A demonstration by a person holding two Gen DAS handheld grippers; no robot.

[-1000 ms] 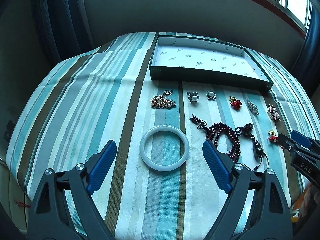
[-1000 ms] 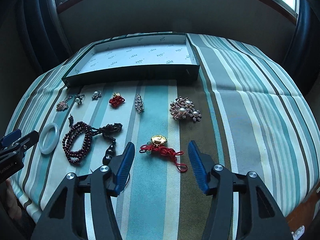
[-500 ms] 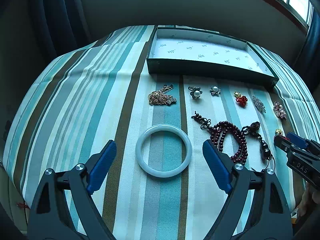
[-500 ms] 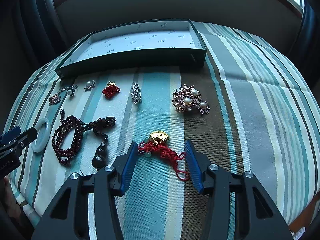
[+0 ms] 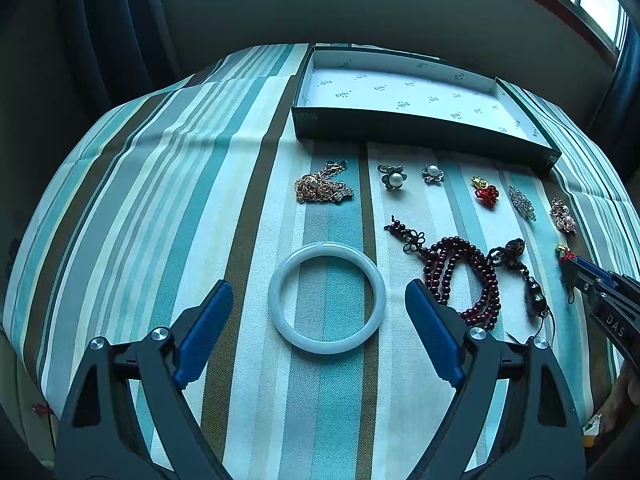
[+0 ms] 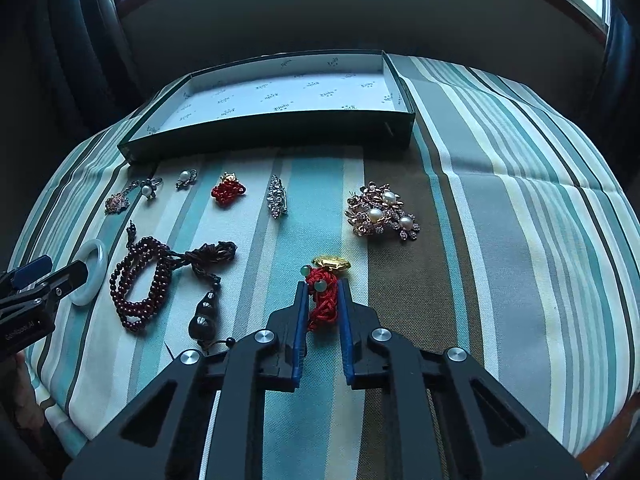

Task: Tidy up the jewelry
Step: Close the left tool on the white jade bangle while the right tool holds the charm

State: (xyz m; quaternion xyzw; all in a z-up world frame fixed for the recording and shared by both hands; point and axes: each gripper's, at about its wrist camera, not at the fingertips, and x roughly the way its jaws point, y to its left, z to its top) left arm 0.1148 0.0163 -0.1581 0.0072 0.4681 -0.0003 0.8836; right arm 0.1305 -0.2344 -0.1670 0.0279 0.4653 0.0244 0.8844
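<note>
My right gripper is shut on the red knotted cord of a gold charm pendant lying on the striped cloth. My left gripper is open, its blue pads on either side of a white jade bangle, not touching it. A dark red bead bracelet with a black gourd lies right of the bangle. An empty green box with a white patterned lining stands at the back, also in the right wrist view.
In a row in front of the box lie a gold chain, two pearl rings, a red knot charm, a crystal brooch and a pearl flower brooch. Dark curtains and a window sill stand behind the table.
My right gripper moved forward and closed on the red cord of the gold pendant. My left gripper moved closer to the bangle and stays open.
</note>
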